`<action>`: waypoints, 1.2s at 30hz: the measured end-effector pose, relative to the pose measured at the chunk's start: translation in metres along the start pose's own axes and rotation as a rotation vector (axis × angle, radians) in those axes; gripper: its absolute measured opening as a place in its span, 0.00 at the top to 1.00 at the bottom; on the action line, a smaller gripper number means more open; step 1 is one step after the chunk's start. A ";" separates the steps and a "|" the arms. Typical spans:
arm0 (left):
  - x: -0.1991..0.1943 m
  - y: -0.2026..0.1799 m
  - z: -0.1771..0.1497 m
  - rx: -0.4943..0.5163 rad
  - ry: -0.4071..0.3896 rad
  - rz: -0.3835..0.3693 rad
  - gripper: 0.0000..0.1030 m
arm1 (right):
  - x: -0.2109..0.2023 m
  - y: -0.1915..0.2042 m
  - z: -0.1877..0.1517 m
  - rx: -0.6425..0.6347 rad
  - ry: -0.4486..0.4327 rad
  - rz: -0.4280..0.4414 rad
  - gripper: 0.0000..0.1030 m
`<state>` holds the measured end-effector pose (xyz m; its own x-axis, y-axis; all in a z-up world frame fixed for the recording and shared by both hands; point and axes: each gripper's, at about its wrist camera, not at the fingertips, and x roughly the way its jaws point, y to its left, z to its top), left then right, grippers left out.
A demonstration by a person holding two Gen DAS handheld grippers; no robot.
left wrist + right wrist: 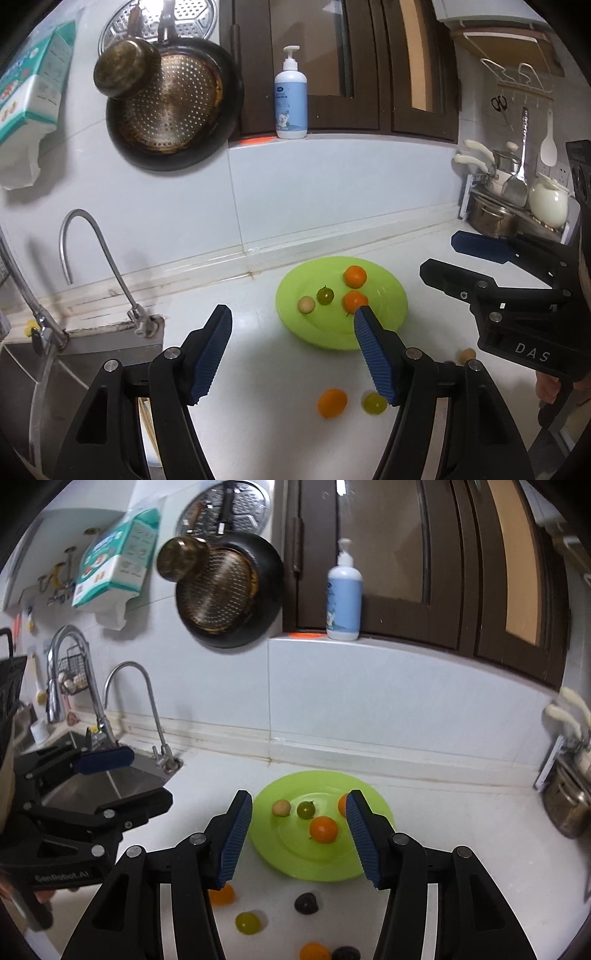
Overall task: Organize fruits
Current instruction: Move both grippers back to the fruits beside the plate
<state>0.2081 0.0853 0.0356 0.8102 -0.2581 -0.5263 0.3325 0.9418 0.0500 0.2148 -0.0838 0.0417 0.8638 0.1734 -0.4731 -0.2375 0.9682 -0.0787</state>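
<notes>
With both sets of jaws apart and empty, lower your right gripper (299, 836) squarely over the dark fruit (306, 903) on the worktop (461, 834), then carry it to the green plate (269, 853).

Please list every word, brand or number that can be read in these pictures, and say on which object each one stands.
"DAS": on the body of the right gripper.
"GenRobot.AI": on the body of the left gripper.
Pump bottle: label print too small to read.
Green-and-white package on the wall: print too blurred to read.

Both wrist views face wall, sharing green plate (295, 317) (266, 834).
</notes>
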 end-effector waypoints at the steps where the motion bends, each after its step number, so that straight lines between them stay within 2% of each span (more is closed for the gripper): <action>1: -0.004 0.000 -0.003 0.011 -0.004 -0.001 0.34 | -0.002 0.003 -0.001 -0.005 -0.002 0.000 0.48; 9: -0.020 -0.006 -0.025 0.083 -0.031 -0.008 0.34 | -0.018 0.021 -0.018 -0.017 0.010 0.025 0.48; 16: -0.014 -0.013 -0.042 0.130 -0.019 -0.048 0.34 | -0.022 0.030 -0.037 -0.052 0.035 0.033 0.48; 25: 0.013 -0.016 -0.065 0.188 0.044 -0.104 0.34 | -0.004 0.032 -0.063 -0.078 0.108 0.037 0.48; 29: 0.028 -0.021 -0.076 0.229 0.087 -0.133 0.35 | 0.008 0.034 -0.075 -0.083 0.152 0.067 0.48; 36: 0.057 -0.028 -0.088 0.262 0.164 -0.189 0.41 | 0.033 0.031 -0.099 -0.043 0.262 0.116 0.49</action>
<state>0.2022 0.0633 -0.0703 0.6417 -0.3640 -0.6751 0.5985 0.7881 0.1439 0.1920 -0.0659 -0.0636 0.6869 0.2245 -0.6912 -0.3512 0.9352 -0.0452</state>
